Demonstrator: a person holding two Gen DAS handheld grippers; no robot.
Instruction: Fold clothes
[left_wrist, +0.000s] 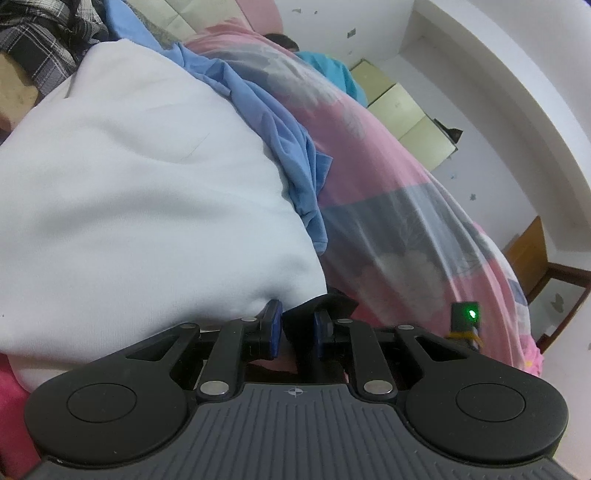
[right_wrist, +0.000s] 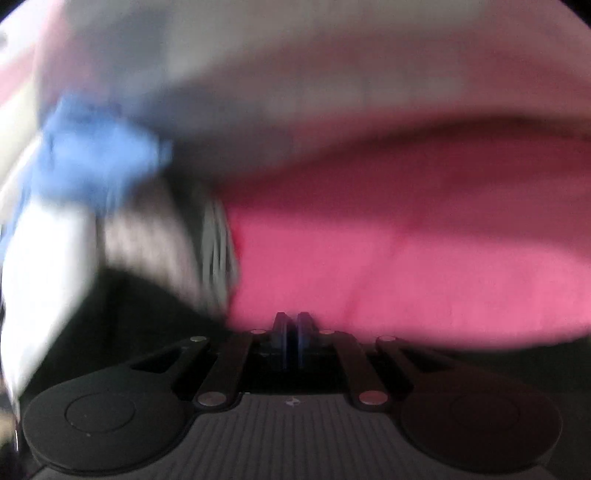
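Observation:
In the left wrist view a large white garment (left_wrist: 140, 192) bulges over the left half, its lower edge resting on the left finger. A crumpled blue garment (left_wrist: 280, 147) lies along its right side. My left gripper (left_wrist: 298, 330) has its blue pads (left_wrist: 274, 328) a short way apart, with a fold of black cloth (left_wrist: 325, 304) held between them. The right wrist view is blurred by motion. There a pink garment (right_wrist: 406, 266) fills the middle and right, reaching my right gripper (right_wrist: 293, 325), whose pads are pressed together at its edge. Blue cloth (right_wrist: 99, 155) and white cloth (right_wrist: 44, 266) smear past on the left.
A pink and grey flowered bedsheet (left_wrist: 399, 206) covers the bed at the right. A plaid garment (left_wrist: 40, 40) lies at the top left. A person in a teal top (left_wrist: 332, 70) sits beyond the bed by pale cabinets (left_wrist: 406, 110). A wooden chair (left_wrist: 532, 254) stands by the wall.

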